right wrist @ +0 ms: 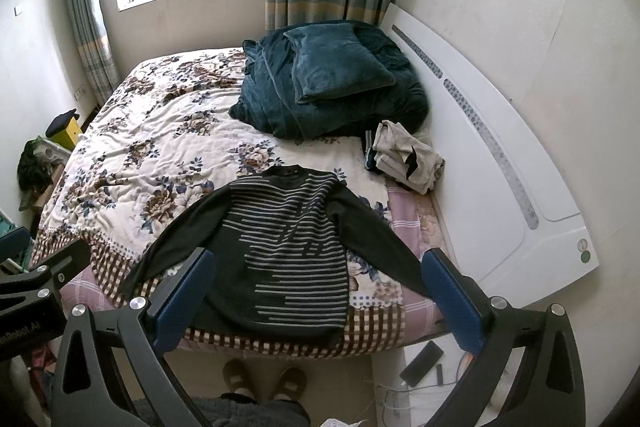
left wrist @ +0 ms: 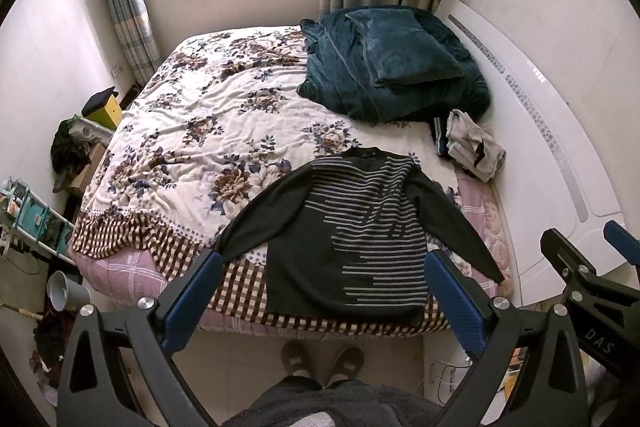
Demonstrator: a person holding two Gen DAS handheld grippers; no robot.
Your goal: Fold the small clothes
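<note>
A dark sweater with grey stripes (left wrist: 360, 227) lies flat on the near edge of the bed, sleeves spread to both sides; it also shows in the right wrist view (right wrist: 288, 247). My left gripper (left wrist: 324, 267) is open and empty, held above the sweater's hem at the bed's foot. My right gripper (right wrist: 318, 267) is open and empty, also held above the hem. The right gripper shows at the right edge of the left wrist view (left wrist: 592, 267).
A floral blanket (left wrist: 208, 115) covers the bed. A teal duvet with a pillow (left wrist: 396, 63) and a small pile of folded clothes (left wrist: 468, 143) sit by the white headboard (left wrist: 560, 131). Clutter and a grey bin (left wrist: 66, 293) stand on the floor at left. A phone (right wrist: 422, 363) lies on the floor.
</note>
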